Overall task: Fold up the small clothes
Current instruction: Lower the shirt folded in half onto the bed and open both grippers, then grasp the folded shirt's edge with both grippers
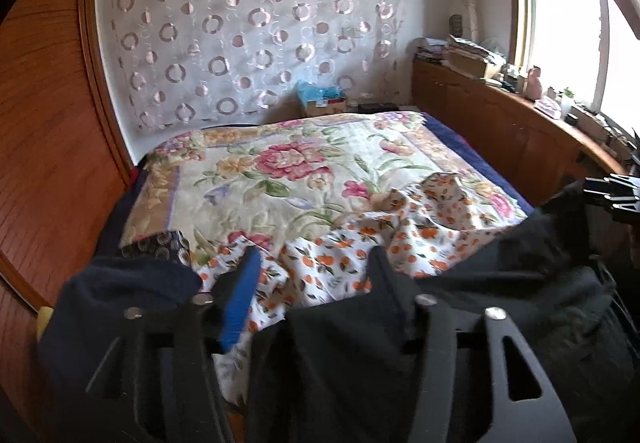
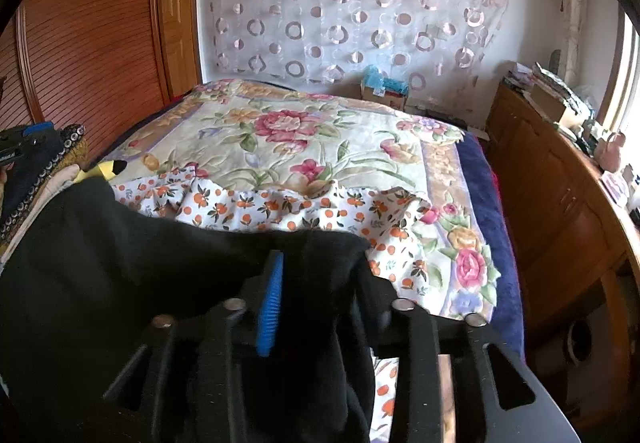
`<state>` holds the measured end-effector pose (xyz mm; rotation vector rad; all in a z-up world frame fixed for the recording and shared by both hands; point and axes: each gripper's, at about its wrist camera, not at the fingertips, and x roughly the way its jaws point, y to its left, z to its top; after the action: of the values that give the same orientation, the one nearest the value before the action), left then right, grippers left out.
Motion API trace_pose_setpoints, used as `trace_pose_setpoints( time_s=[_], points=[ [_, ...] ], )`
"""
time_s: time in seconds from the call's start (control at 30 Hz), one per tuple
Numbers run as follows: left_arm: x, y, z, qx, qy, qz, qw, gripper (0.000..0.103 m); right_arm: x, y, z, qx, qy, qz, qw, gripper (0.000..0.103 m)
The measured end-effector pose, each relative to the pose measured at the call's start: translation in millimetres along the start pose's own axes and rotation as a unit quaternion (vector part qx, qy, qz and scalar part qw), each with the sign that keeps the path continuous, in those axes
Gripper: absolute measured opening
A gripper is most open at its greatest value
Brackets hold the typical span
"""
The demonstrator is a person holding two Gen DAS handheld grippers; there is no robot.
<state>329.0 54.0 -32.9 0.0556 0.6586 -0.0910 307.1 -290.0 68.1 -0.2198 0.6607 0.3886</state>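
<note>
A black garment [image 1: 500, 283] lies heaped at the near edge of the flowered bedspread [image 1: 280, 171]. It covers part of a white cloth with an orange fruit print [image 1: 360, 243]. My left gripper [image 1: 312, 279] is open; the print cloth shows between its fingers and black fabric drapes over the right finger. In the right wrist view the black garment [image 2: 120, 263] fills the gap of my right gripper [image 2: 320, 283], which is open. Its blue pad [image 2: 272, 303] stands bare and its other finger is buried under the fabric. The print cloth [image 2: 280, 207] lies just beyond.
A dark navy garment [image 1: 120, 295] lies at the left, by a slatted wooden wardrobe [image 1: 48, 123]. A cluttered wooden cabinet [image 1: 500, 115] runs under the window on the right. A yellow plush toy [image 2: 104, 169] and stacked clothes [image 2: 48, 163] lie at the bed's left edge.
</note>
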Motion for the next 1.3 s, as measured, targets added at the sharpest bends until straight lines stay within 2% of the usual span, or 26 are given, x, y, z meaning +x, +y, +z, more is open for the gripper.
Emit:
trace_pose_setpoints(
  time_s=[0.03,0.07,0.13,0.43,0.63,0.77,0.97,1.0,1.03,1.3],
  points=[
    [-6,-2,-5,0.0,-0.001,-0.007,1.0,0.073,-6,0,-4,0.003,-0.003,-0.003,1.0,0.054],
    [-10,-4,-9,0.001,-0.001,-0.013,0.9999,0.077,-14,-1,-7,0.006,-0.005,-0.007,1.0,0.055],
    [-19,-8,-20,0.003,0.002,-0.024,0.9997,0.079,-32,-3,-19,0.015,-0.01,-0.01,1.0,0.055],
    [-43,-31,-81,0.018,0.036,-0.031,0.9987,0.079,-79,-3,-98,0.072,0.032,-0.01,0.997,0.055],
    [-44,-38,-108,0.009,0.063,-0.039,0.9973,0.079,-89,-11,-129,0.105,0.074,-0.014,0.992,0.055],
    [-40,-43,-121,0.017,0.083,-0.034,0.9958,0.079,-85,-10,-128,0.119,0.086,-0.005,0.989,0.055],
    [-38,-36,-131,-0.003,0.097,-0.021,0.995,0.079,-72,-2,-117,0.113,0.08,-0.001,0.99,0.052],
    [-37,-35,-133,-0.006,0.099,-0.019,0.9949,0.079,-68,0,-119,0.111,0.078,-0.001,0.991,0.045],
    [-36,-33,-135,-0.009,0.101,-0.017,0.9947,0.079,-68,2,-119,0.108,0.075,-0.005,0.991,0.044],
    [-28,-27,-140,-0.037,0.109,0.008,0.9933,0.079,-60,9,-127,0.088,0.068,-0.025,0.993,0.043]
  ],
)
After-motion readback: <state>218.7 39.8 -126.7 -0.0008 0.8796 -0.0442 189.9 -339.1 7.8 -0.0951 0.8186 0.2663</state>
